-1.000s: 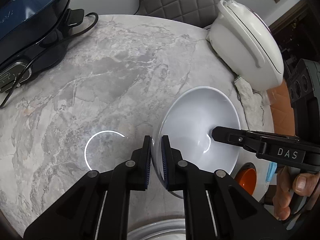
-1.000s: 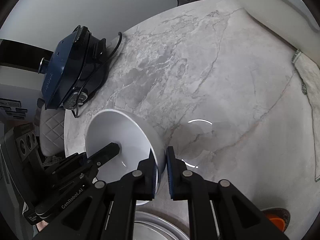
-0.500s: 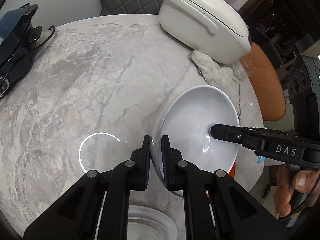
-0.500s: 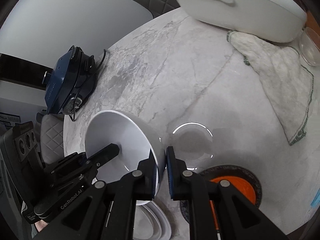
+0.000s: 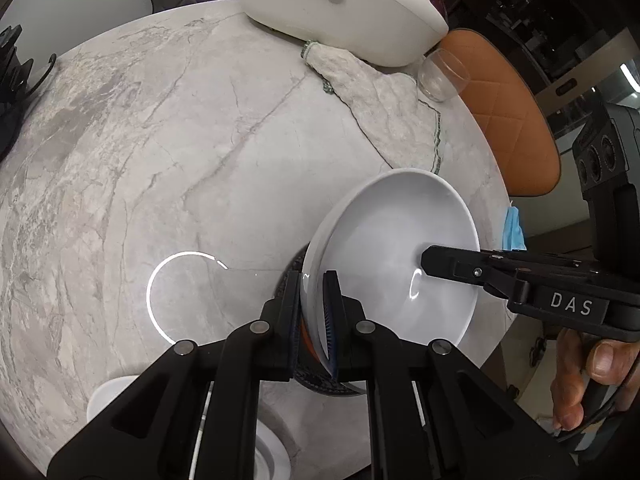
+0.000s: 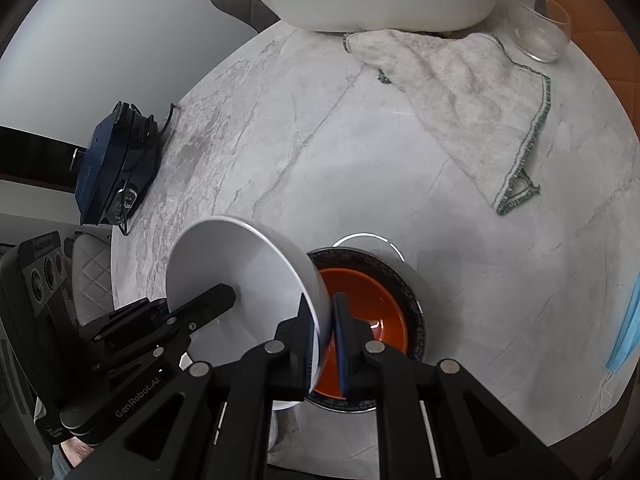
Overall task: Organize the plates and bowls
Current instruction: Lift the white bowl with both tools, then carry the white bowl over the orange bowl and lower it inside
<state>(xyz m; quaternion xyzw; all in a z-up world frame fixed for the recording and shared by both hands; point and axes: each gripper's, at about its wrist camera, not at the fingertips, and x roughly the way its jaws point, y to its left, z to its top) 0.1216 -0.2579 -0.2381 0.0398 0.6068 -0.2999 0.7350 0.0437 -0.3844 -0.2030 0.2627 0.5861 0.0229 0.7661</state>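
Both grippers hold one white bowl (image 5: 396,248) by opposite rims, lifted and tilted above the marble table. My left gripper (image 5: 312,312) is shut on its near rim. My right gripper (image 6: 322,332) is shut on the other rim, and the bowl (image 6: 236,264) fills the lower left of the right wrist view. Just below it sits an orange bowl (image 6: 364,300) with a dark patterned rim; in the left wrist view only a sliver of the orange bowl (image 5: 306,336) shows. Another white dish (image 5: 104,396) lies at the near table edge, mostly hidden by my fingers.
A white rice cooker (image 5: 340,4) stands at the back with a grey cloth (image 6: 472,96) and a clear glass (image 6: 540,28) beside it. A dark blue appliance (image 6: 112,160) sits at the left edge. A blue face mask (image 6: 628,332) lies at the right edge. An orange chair (image 5: 508,120) stands beyond.
Both grippers have carried the white bowl to the right across the table. It now hangs over the orange bowl, which has come fully into the right wrist view.
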